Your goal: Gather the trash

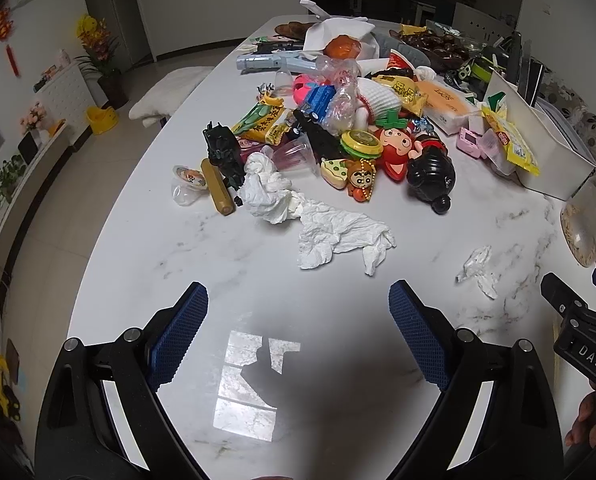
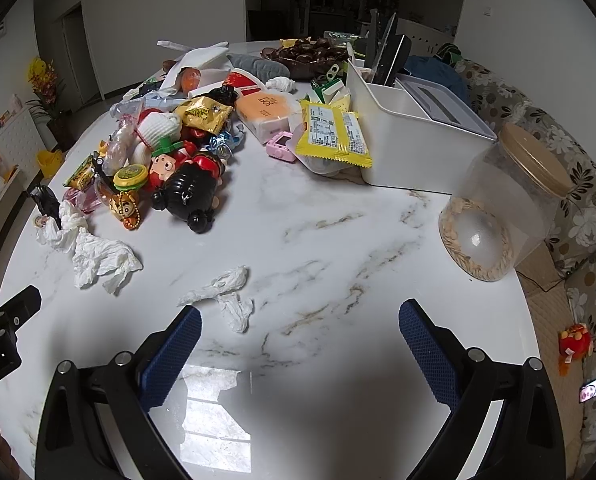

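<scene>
White tissues (image 1: 343,236) on white, grey-veined marble table (image 1: 178,248)

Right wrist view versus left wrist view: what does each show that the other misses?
Only the right wrist view shows the clear plastic jar's tan lid. Only the left shows the gold cylinder and the small clear lidded cup beside it. Both share the white marble table, the small crumpled tissue, the large crumpled white tissue, and the black round-bodied toy figure.
</scene>
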The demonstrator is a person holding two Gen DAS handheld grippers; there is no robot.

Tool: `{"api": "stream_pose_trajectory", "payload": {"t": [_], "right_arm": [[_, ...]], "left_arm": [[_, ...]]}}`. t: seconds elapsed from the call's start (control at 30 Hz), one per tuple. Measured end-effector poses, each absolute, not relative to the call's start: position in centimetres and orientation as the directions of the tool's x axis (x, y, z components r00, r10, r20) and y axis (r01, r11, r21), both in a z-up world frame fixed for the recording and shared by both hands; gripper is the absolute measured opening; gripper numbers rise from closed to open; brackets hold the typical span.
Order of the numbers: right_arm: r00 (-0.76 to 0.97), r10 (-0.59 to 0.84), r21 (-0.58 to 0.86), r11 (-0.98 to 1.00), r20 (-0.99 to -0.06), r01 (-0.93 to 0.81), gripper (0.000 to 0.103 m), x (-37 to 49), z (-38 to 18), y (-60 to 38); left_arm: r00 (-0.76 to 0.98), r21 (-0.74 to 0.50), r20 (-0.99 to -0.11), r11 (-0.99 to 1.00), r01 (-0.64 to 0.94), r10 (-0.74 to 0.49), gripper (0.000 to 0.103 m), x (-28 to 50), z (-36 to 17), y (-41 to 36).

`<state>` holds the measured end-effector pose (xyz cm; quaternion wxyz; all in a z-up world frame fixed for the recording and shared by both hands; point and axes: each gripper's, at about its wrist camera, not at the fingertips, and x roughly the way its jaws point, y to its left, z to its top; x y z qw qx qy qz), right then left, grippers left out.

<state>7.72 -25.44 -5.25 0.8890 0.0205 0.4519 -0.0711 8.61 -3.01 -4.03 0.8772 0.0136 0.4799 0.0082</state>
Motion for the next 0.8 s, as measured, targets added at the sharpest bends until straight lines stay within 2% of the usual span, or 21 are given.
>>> {"api": "stream_pose_trajectory", "payload": {"t": [0.8], "right_arm": [[0.585,-0.108,-0.035,0.99,-0.804,0.135,0.098,7.71,-5.07,-25.1]], "left_arm": [[0.546,0.025,-0.837,1.0,-0.009,0.026,0.09,8.53,-3.73,-2.74]]}}
